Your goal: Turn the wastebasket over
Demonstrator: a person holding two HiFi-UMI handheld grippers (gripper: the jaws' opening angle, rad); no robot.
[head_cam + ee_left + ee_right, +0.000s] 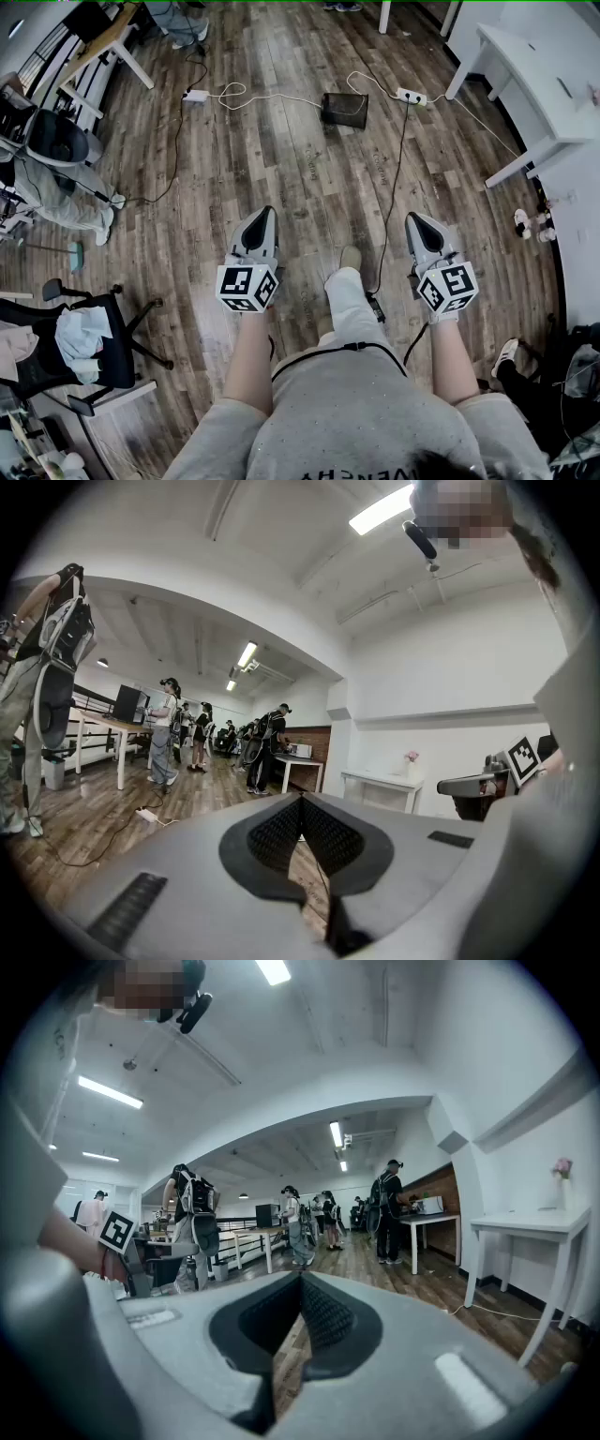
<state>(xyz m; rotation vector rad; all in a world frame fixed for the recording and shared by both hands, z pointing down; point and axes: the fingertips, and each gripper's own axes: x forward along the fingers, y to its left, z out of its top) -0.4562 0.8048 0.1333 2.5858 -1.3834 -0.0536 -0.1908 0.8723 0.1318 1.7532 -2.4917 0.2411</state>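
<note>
A black mesh wastebasket (345, 110) stands on the wooden floor well ahead of me, between cables, in the head view only. My left gripper (262, 215) is held level in front of my body, its jaws shut with nothing between them. My right gripper (414, 220) is beside it at the right, also shut and empty. Both are far short of the wastebasket. In the left gripper view the left gripper (301, 801) points into the room with its tips meeting; the right gripper (301, 1280) looks the same in the right gripper view. The wastebasket is hidden in both gripper views.
White power strips (411, 96) and cables (392, 202) run across the floor near the basket. A white table (542, 89) stands at the right, a desk (105, 42) at the back left, an office chair (86, 345) at my left. Several people (267, 752) stand further back.
</note>
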